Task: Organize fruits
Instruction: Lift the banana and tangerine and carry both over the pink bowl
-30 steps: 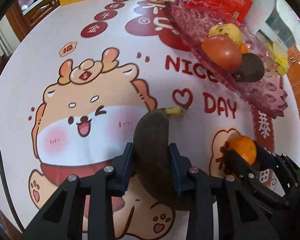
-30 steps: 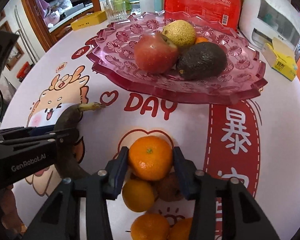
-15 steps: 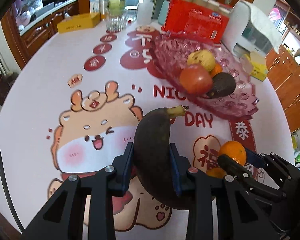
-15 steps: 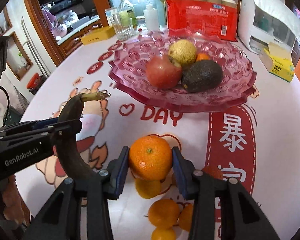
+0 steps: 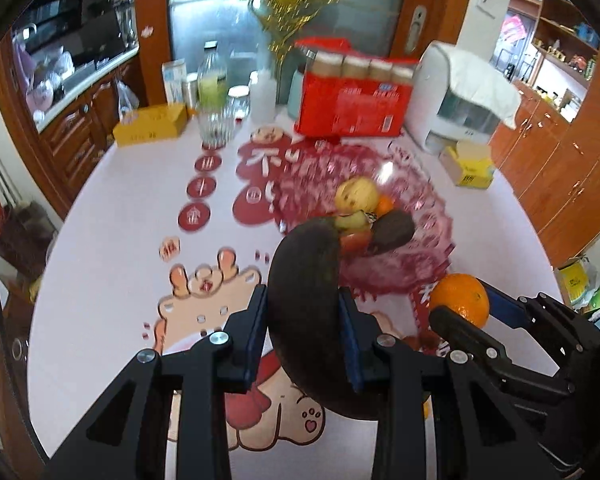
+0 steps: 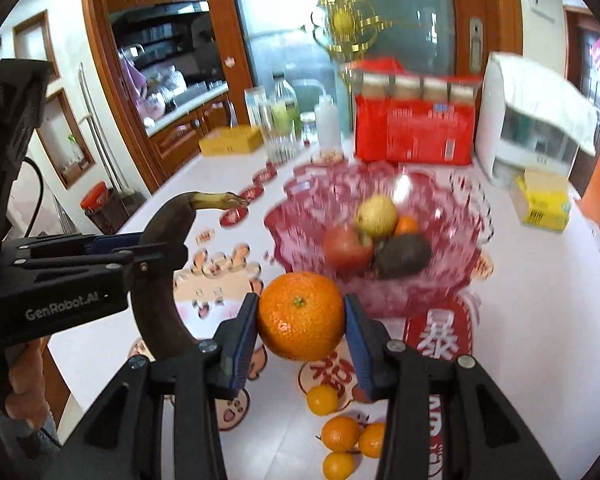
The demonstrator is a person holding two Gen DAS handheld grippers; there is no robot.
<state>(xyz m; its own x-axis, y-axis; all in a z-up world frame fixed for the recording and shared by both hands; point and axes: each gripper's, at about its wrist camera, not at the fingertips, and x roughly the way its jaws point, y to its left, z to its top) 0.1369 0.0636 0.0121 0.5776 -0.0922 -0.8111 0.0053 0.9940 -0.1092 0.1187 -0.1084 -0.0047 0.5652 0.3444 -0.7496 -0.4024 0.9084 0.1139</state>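
Both grippers have risen off the desk (image 6: 540, 280) since a second ago, each carrying fruit, so the cartoon cloth now lies well below them. On the left gripper (image 5: 303, 332) the jaws are nearly closed, clamped across the thick middle of the blackened banana (image 5: 308, 304), a hold that probably keeps the curved fruit from swinging. Set wider, the jaws of the right gripper (image 6: 301, 320) press both sides of the orange (image 6: 301, 317). Ahead stands the pink glass bowl (image 6: 460, 216), already holding an apple (image 6: 346, 246), an avocado (image 6: 402, 256) and a pale pear (image 6: 376, 216). Four small oranges (image 6: 342, 432) wait on the desk below. Lifting high likely serves to clear the bowl's scalloped rim.
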